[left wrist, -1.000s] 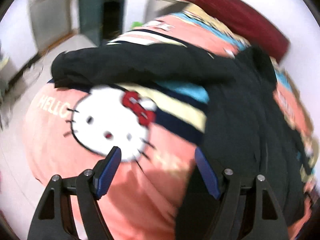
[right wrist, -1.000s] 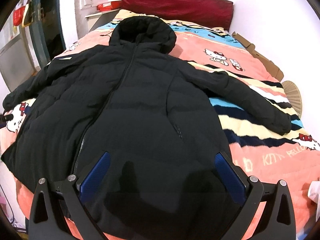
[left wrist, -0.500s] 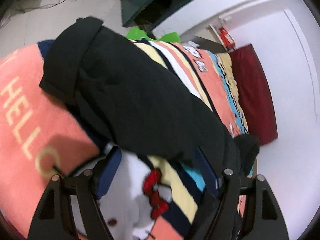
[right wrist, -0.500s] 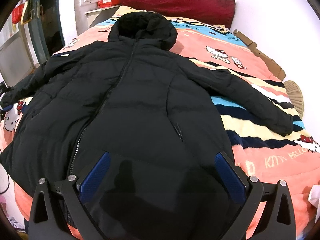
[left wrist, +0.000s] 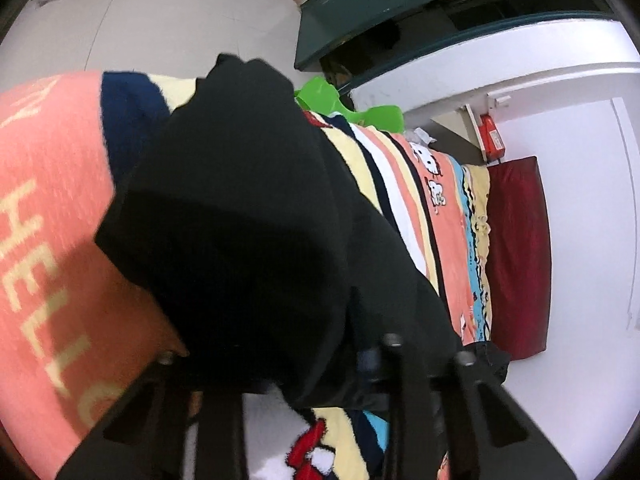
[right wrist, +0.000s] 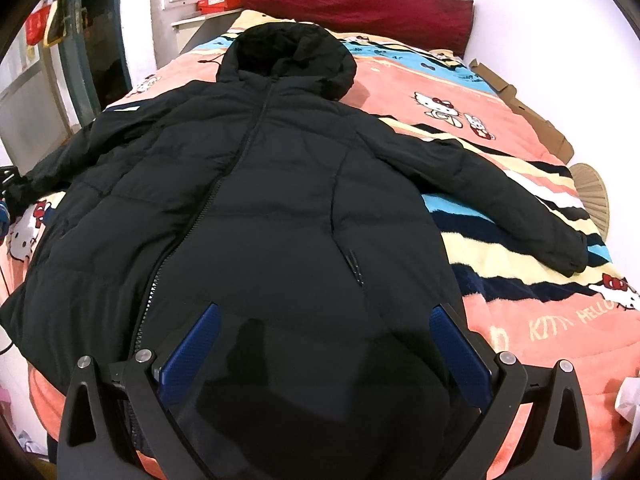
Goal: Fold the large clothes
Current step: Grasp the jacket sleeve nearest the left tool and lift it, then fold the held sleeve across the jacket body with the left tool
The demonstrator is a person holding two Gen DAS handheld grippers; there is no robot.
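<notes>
On the Hello Kitty blanket, the black hooded puffer jacket lay front up, hood toward the far red headboard, right sleeve stretched out to the right. My right gripper hovered over the near hem, jaws wide apart. Left gripper sat buried in the left sleeve; I couldn't tell whether it was clenched.

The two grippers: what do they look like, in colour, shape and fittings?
The right gripper has black angular plastic fingers with triangular cut-outs, silver round screw heads and blue pads. The left gripper shows the same black frame and silver screws; its pads are hidden by the black jacket sleeve. No cables or sleeves show.
</notes>
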